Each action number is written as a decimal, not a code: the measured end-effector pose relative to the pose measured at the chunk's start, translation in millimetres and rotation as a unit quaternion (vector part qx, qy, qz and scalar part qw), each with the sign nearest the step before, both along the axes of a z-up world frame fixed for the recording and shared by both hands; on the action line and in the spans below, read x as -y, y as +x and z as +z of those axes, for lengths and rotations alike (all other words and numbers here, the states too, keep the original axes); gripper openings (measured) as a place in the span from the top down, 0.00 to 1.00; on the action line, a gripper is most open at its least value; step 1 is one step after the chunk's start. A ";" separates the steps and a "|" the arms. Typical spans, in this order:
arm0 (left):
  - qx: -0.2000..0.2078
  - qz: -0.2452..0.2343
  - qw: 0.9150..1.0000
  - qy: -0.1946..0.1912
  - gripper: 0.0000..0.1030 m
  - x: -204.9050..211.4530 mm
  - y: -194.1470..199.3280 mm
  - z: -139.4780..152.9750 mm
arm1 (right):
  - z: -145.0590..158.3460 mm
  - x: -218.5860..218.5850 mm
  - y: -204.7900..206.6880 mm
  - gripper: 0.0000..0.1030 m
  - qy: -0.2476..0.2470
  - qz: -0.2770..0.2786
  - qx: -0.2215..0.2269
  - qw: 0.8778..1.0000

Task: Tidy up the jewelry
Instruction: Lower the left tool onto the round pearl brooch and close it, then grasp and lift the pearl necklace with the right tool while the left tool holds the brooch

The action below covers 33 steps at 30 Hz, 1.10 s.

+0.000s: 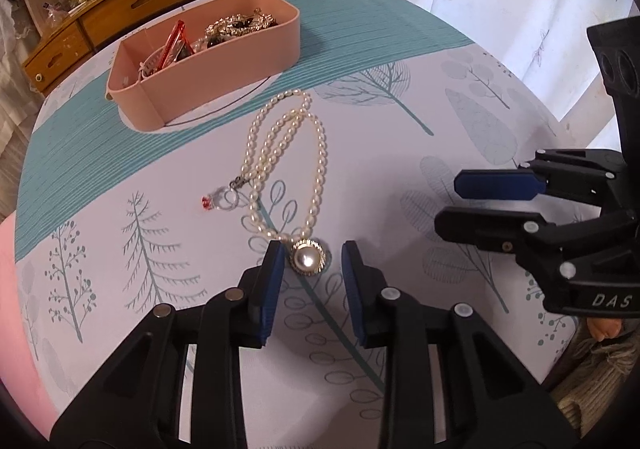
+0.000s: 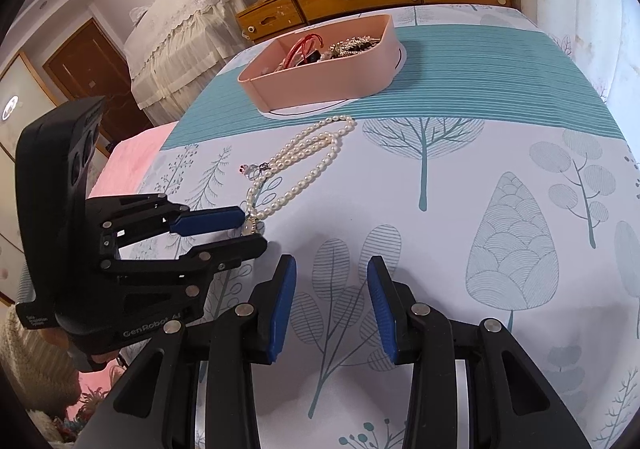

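**Pearl necklace between open gripper fingers on a printed cloth**

A pearl necklace (image 1: 288, 165) lies in loose doubled loops on a tablecloth (image 1: 400, 189) printed with pale trees and leaves and crossed by a teal striped band. Its beads are small, oval and cream-white. At the near end sits a round pendant (image 1: 307, 258), one large glossy pearl in a ribbed gold rim. A clear ring with a red tip (image 1: 224, 201) lies just beside the strand.

The left gripper (image 1: 310, 261) is low over the cloth, jaws wide apart on either side of the pendant, gripping nothing. The right gripper (image 2: 331, 281) hovers nearby, jaws likewise apart and empty.

Beyond the necklace stands a smooth pink tray (image 1: 240, 61) with rounded corners, holding tangled jewelry.
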<state>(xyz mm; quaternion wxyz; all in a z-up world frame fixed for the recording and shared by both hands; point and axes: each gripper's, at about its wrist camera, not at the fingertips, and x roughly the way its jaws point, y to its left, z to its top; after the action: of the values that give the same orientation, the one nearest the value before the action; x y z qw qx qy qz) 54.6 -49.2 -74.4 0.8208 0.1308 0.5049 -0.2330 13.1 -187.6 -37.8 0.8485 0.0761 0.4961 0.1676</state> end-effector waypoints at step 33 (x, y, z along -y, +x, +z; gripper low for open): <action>0.002 0.183 0.982 -0.038 0.84 -71.1 -21.1 23.1 | 13.2 -36.0 85.9 0.68 -0.026 0.022 -0.002 0.999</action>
<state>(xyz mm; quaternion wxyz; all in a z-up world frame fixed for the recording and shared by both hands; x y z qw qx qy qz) 33.4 21.9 -51.3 0.8551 0.0050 0.5092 -0.0977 99.1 -151.6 -24.5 0.8455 0.0435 0.5033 0.1730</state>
